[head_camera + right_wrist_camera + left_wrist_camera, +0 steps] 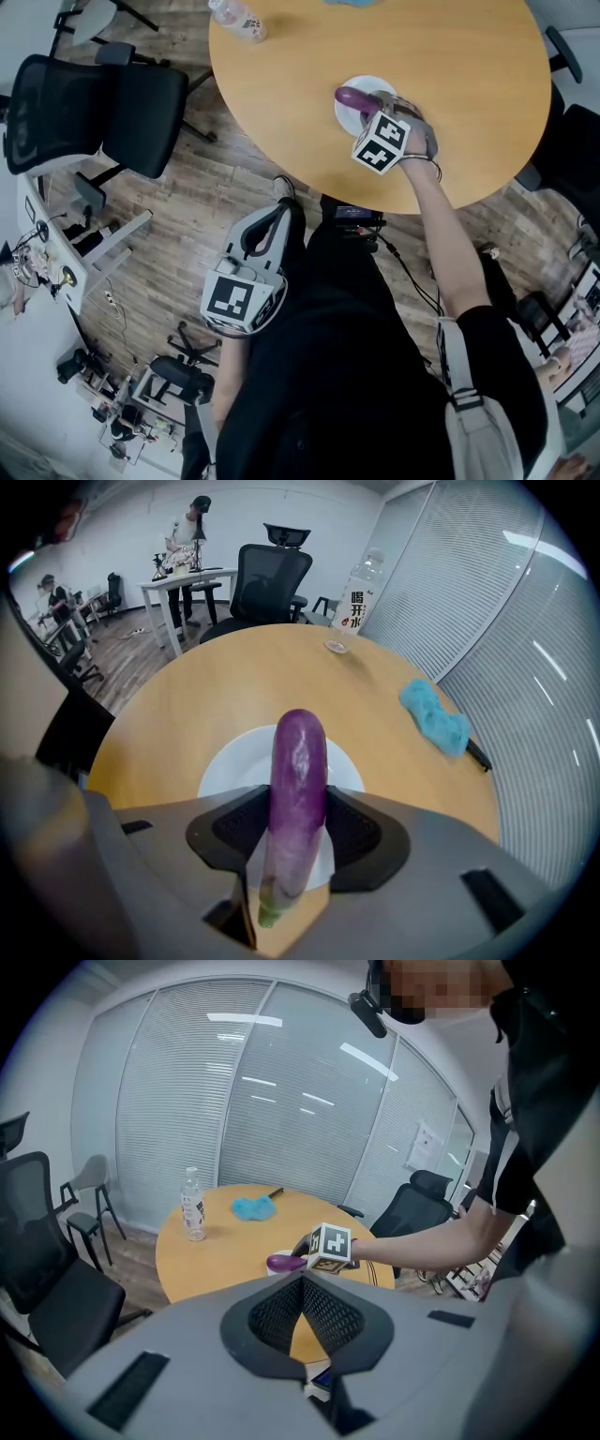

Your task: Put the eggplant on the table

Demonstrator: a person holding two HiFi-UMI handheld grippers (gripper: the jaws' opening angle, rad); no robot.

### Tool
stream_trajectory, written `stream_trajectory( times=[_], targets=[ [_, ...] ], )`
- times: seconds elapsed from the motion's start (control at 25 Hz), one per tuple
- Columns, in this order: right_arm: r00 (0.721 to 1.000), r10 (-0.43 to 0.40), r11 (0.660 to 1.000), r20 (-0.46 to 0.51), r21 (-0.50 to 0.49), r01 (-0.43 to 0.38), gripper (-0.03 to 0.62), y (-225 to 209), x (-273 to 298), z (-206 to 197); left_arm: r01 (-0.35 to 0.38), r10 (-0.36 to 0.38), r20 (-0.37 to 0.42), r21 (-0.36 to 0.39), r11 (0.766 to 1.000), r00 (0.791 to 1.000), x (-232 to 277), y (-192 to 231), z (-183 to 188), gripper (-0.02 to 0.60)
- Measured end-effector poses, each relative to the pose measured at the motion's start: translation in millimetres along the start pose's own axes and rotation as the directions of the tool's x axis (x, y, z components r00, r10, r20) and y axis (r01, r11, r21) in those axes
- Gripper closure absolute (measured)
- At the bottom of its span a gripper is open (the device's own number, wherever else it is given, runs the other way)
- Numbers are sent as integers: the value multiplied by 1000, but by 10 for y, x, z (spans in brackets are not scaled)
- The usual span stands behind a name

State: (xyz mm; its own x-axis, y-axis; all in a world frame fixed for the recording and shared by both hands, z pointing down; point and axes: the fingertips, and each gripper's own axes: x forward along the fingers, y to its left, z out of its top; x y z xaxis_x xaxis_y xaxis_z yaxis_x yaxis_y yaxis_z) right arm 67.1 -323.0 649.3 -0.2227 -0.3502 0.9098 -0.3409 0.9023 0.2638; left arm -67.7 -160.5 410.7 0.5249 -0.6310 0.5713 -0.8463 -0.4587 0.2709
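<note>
Left gripper (302,1283): jaws pressed together, nothing between them, lower centre, short of the table edge. Right gripper (298,832) pinches the eggplant (298,761) mid-frame, over the white plate (225,771) on the round table (187,705). Farther back: blue cloth (436,719) at right, bottle (361,592) near top.

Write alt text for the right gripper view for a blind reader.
The right hand-held gripper is shut on a purple eggplant, held over a white plate on a round wooden table. A blue cloth lies at right, and a water bottle stands at the far edge.
</note>
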Motion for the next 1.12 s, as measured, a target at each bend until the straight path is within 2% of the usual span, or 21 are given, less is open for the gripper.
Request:
stream_trajectory(
  times=[0.56,0.8,1.12],
  targets=[
    [998,-53,998,30,27,53,385,-9,-96,51,5,-5,11,14,1000,1000,-51,8,-54,569],
    [994,-101,993,28,62,99,385,-35,-301,48,29,-30,38,31,999,999,-130,47,-50,569],
    [979,-203,968,-2,149,201,385,55,-806,85,132,-141,72,122,984,987,-351,169,24,569]
  ],
)
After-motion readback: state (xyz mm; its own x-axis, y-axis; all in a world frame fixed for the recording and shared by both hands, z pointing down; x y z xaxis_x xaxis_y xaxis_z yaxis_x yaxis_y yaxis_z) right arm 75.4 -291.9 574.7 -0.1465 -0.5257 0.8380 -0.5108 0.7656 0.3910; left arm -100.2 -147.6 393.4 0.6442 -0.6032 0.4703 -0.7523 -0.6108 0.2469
